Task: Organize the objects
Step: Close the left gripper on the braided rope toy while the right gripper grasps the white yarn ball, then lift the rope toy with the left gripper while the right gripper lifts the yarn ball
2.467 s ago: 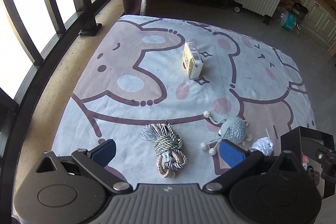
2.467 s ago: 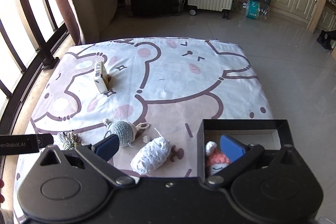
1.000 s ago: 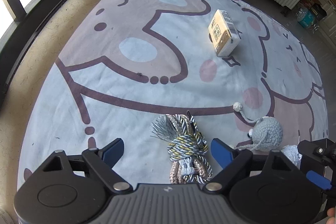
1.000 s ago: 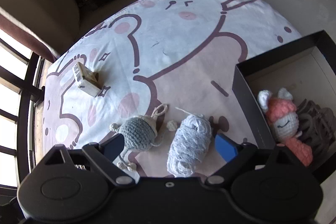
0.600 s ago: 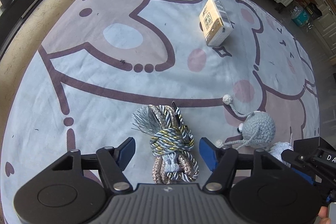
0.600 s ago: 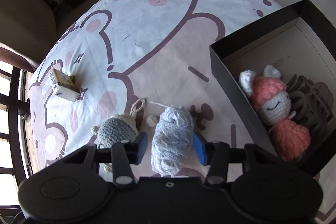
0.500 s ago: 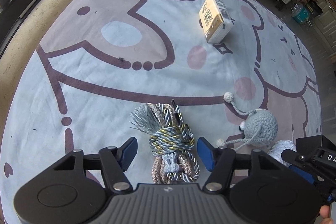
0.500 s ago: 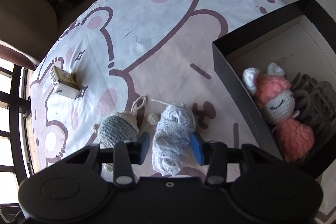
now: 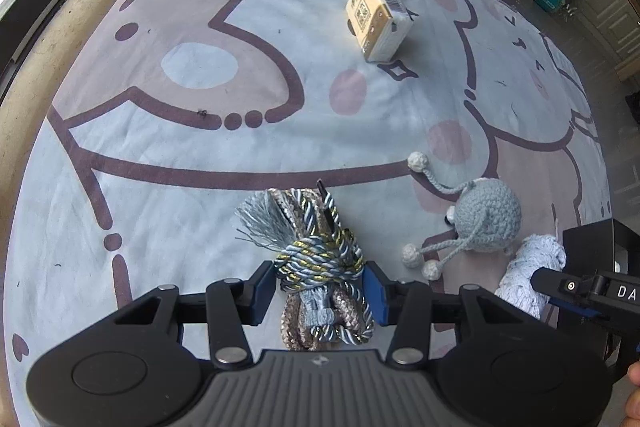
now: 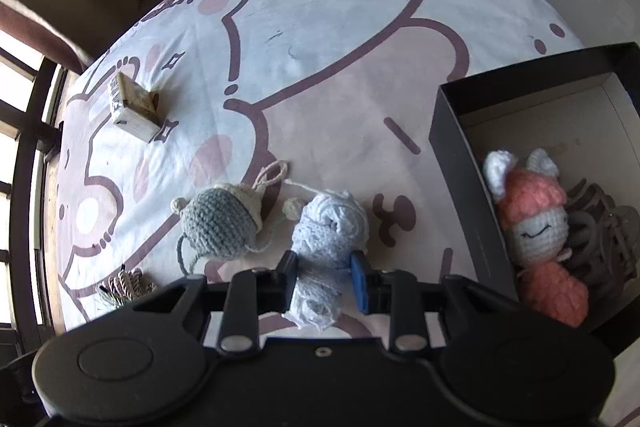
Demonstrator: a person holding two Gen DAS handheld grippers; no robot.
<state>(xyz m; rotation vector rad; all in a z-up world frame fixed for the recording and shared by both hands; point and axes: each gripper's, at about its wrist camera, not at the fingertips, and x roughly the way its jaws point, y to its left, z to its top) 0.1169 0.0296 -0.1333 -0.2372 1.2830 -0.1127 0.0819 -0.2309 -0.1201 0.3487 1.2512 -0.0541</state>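
On the cartoon-print mat (image 9: 200, 147), the left gripper (image 9: 320, 285) is being closed around the knotted bundle of braided cord (image 9: 320, 259); its blue pads appear to touch the knot on both sides. The right gripper (image 10: 325, 281) is being closed on the pale blue yarn skein (image 10: 326, 227), whose soft waist is already pinched in. Each squeeze should be finished before any lift is made, so that loose loops and the cord's tassel are not left trailing. The black box (image 10: 452, 147), just beside the skein, already holds a pink crocheted doll (image 10: 532, 211). The grey crocheted toy (image 10: 220, 223) and small cardboard carton (image 9: 378, 15) lie untouched.
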